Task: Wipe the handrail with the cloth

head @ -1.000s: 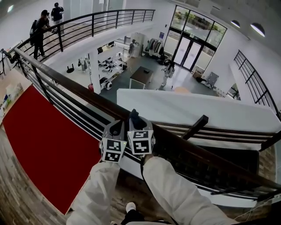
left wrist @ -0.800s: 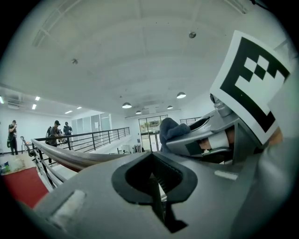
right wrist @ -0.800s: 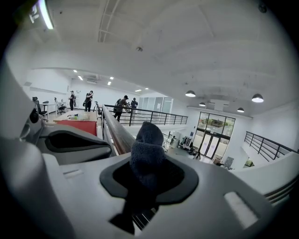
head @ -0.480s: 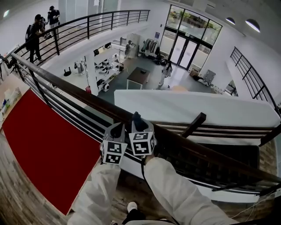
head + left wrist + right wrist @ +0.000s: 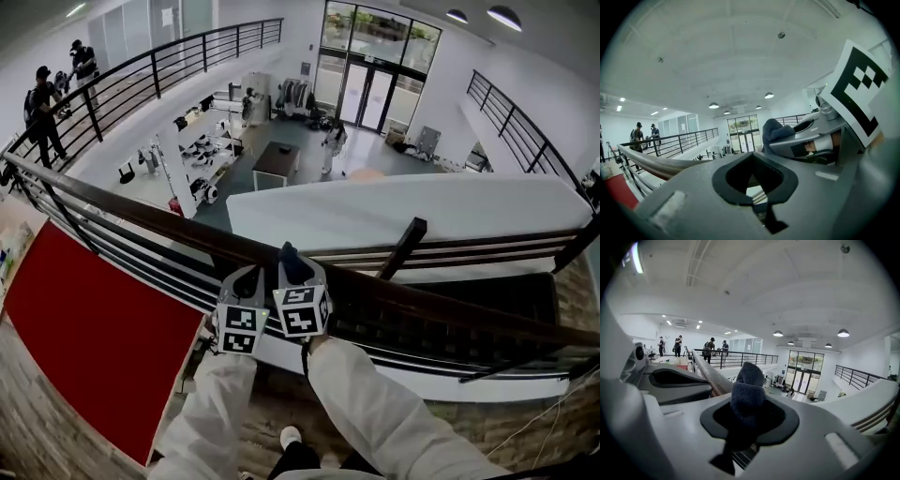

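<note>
A mezzanine above a lobby. At the handrail's (image 5: 141,217) top edge, mid-run, the dark cloth (image 5: 747,390) sits clenched in the right gripper (image 5: 749,427). The left gripper (image 5: 754,190), just beside, is closed and empty. Wiping looks underway; next, slide along the rail, pressing down.

- cloth (image 5: 748,389): dark blue, thick fuzzy pile, matt.
- handrail (image 5: 394,292): dark brown, wood-like, smooth with a faint sheen; the bars (image 5: 122,246) under it look like dark painted metal.
- left gripper (image 5: 247,277), right gripper (image 5: 291,268): smooth matt grey plastic; marker cubes (image 5: 300,311) printed matt black on white.
- sleeves (image 5: 375,412): pale creased cloth.
- carpet (image 5: 94,328), lower left: matt red; floor (image 5: 37,441): wood-grain planks.
</note>
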Available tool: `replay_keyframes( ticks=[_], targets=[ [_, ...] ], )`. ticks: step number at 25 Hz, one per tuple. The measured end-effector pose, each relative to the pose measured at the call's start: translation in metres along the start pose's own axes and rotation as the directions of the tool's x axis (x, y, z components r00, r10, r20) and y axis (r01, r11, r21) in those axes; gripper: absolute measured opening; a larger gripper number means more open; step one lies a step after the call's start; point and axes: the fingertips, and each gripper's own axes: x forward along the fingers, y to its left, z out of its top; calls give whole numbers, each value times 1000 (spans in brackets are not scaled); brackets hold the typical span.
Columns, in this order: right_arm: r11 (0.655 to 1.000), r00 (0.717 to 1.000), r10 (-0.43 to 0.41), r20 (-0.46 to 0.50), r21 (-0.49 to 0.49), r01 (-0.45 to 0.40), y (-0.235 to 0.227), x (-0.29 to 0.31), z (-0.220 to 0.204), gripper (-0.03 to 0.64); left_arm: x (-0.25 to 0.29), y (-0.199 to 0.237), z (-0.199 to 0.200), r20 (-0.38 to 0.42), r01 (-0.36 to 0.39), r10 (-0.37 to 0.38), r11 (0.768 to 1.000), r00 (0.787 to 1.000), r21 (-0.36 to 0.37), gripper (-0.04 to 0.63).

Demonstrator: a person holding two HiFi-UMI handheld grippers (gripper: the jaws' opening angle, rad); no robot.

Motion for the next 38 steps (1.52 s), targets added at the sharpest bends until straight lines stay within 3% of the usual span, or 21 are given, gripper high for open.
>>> replay_keyframes(
  ticks=[23, 38],
  targets=[
    [994, 994, -107, 35, 35, 106, -157, -114, -65, 104, 38, -205, 43, -8, 146, -145, 987, 989, 61, 0],
    [983, 984, -178, 33, 58, 175, -243, -182, -109, 106, 56, -308, 53, 3, 212, -212, 976, 977, 40, 2]
  ],
)
